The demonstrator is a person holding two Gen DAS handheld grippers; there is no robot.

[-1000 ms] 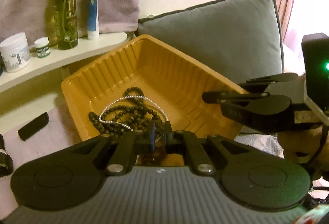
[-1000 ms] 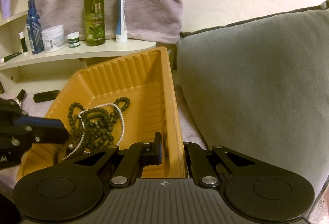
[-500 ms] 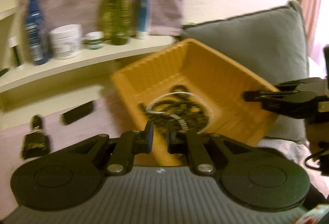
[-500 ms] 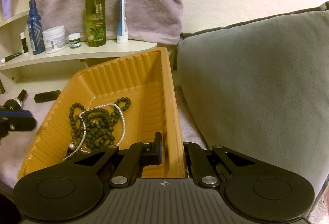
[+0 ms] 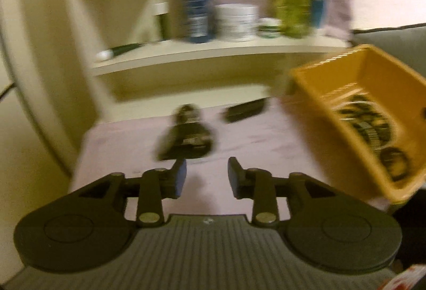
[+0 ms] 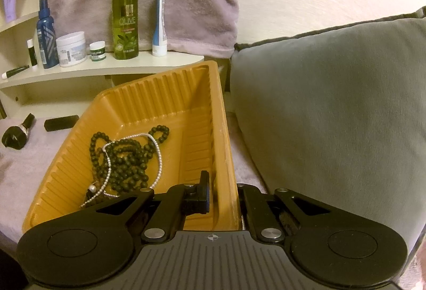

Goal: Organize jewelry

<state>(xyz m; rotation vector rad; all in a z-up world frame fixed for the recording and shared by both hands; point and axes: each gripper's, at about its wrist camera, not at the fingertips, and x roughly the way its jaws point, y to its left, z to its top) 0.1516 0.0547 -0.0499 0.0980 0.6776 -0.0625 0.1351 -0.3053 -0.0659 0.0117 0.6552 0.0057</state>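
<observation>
Right view sharp: right gripper [image 6: 223, 193] fingers clamp the near right wall of the ribbed orange plastic tray [image 6: 170, 93], holding dark bead necklace [image 6: 125, 154] and pearl strand [image 6: 159, 154]. Left view blurred: left gripper [image 5: 207, 174] fingers opening, nothing between; black wristwatch [image 5: 187, 137] at 12 o'clock on lilac cloth, tray at 2. Grey cushion [image 6: 332, 109] right.

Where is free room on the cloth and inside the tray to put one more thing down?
Free: the cloth between the watch and the tray, and before the left tool, whose jaws are opening on nothing. Inside the tray, the ribbed far end behind the beads is bare. Crowded: the tray's near half and its right wall, clamped by the right tool.
</observation>
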